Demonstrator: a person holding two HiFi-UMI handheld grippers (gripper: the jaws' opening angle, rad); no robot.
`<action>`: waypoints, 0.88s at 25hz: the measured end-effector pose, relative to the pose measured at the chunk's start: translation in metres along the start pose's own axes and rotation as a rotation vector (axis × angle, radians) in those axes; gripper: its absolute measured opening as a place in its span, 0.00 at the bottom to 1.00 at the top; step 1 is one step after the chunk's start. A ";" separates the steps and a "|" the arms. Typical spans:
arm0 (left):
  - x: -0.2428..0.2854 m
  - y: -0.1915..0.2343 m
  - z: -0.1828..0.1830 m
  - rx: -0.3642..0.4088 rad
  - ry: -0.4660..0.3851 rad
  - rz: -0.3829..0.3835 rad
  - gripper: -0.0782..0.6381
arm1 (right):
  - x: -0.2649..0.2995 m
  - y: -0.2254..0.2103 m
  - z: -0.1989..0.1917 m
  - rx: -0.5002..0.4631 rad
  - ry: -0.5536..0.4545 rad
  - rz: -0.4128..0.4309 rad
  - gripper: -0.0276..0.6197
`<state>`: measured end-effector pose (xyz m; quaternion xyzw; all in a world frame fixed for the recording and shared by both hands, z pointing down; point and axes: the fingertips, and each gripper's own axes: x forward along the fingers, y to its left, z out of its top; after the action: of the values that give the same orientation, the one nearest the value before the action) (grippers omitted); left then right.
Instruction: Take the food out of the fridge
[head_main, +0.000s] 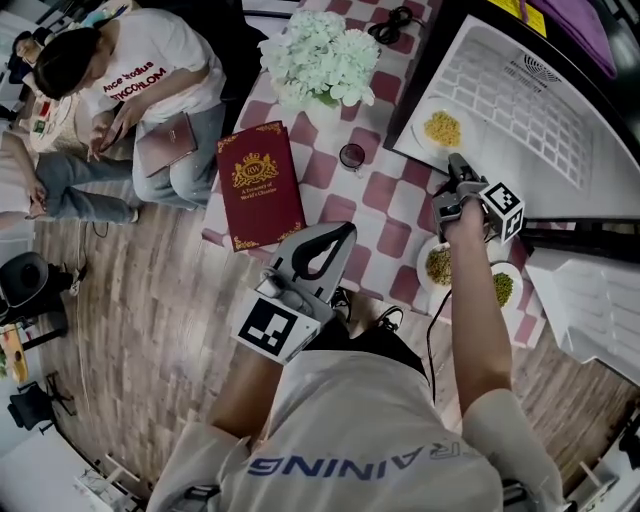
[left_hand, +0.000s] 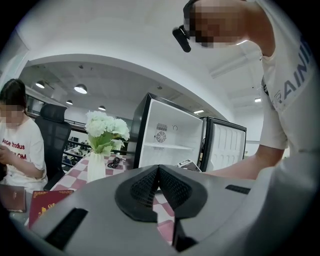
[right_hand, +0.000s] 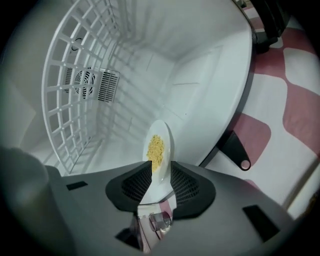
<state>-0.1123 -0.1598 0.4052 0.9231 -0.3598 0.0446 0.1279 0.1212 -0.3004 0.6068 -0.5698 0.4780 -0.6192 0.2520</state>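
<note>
Head view: a person stands at a counter (head_main: 385, 205) covered in a red-and-white checked cloth, facing an open fridge (head_main: 560, 150). The right gripper (head_main: 458, 165) reaches into the fridge at the edge of a white plate (head_main: 425, 112) of yellow food (head_main: 442, 128). The left gripper (head_main: 340, 238) is held low over the counter's near edge, well apart from the fridge. Two more plates sit on the counter beside the right forearm, one with yellowish food (head_main: 424, 268) and one with green food (head_main: 516, 282). A red book (head_main: 262, 185) and a bunch of white flowers (head_main: 320, 55) lie further along, and a seated person (head_main: 140, 80) is at the far side.

Left gripper view: the fingers are pressed together with nothing between them. Beyond them stand the flowers in a white vase (left_hand: 95, 167) and the fridge with its door swung wide.

Right gripper view: the fingers pinch the near rim of the white plate, which shows almost edge-on between the pads with the yellow food on its upper face. The plate is inside the fridge, by the white wire shelf (right_hand: 80, 115) and a round fan grille (right_hand: 85, 80), with the checked cloth visible to the right.
</note>
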 end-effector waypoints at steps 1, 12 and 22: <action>0.000 0.001 -0.001 -0.003 0.003 0.001 0.12 | 0.002 0.000 0.000 0.010 0.000 -0.004 0.21; -0.006 0.009 -0.004 -0.012 0.016 0.024 0.12 | 0.013 -0.008 0.003 0.079 -0.032 -0.040 0.17; -0.003 -0.007 0.000 0.018 0.024 0.007 0.12 | -0.001 0.011 0.009 0.166 -0.082 0.139 0.08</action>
<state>-0.1097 -0.1530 0.4028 0.9224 -0.3611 0.0593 0.1239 0.1271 -0.3069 0.5963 -0.5371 0.4527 -0.6140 0.3600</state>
